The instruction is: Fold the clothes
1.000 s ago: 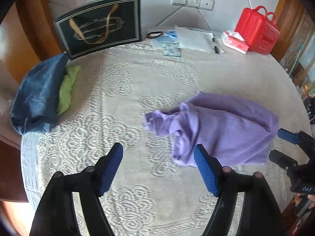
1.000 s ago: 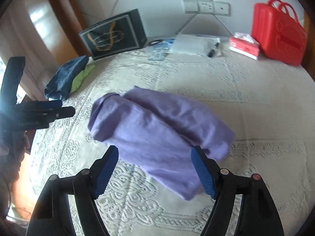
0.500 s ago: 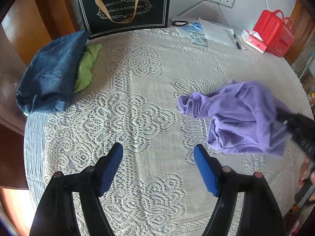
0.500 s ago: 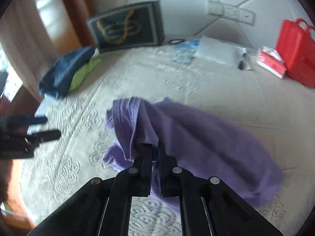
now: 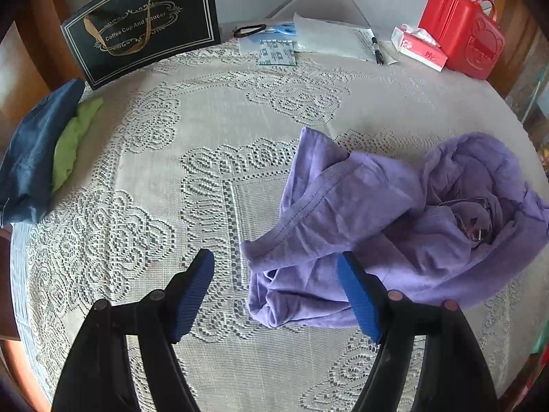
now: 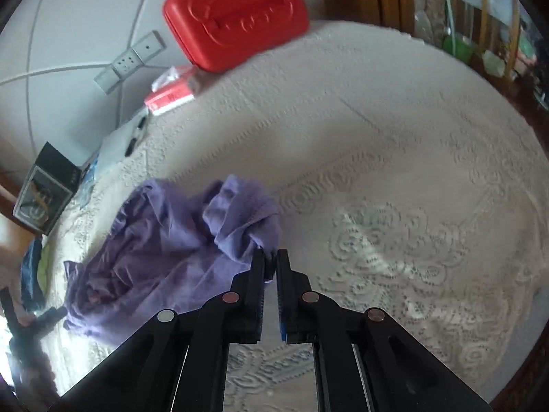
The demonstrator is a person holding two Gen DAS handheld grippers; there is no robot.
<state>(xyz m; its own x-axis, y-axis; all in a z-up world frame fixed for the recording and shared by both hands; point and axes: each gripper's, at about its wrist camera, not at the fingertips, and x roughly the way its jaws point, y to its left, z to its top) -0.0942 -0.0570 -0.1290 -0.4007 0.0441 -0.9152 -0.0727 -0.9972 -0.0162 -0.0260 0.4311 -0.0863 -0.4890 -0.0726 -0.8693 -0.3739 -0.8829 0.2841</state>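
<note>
Cloth of the purple garment (image 5: 370,213), loose a second ago, now sits pinched in the right gripper (image 6: 270,257) and bunches toward it, unfolded, while the left gripper (image 5: 274,274) hovers wide.

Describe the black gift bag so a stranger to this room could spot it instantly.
Start at the round table under the cream lace tablecloth and look to its far edge by the wall. At the far left stands the black gift bag, just behind the blue and green clothes pile. It alone is black, with gold ribbon handles and "Coffee Cup And Saucer" lettering.
</note>
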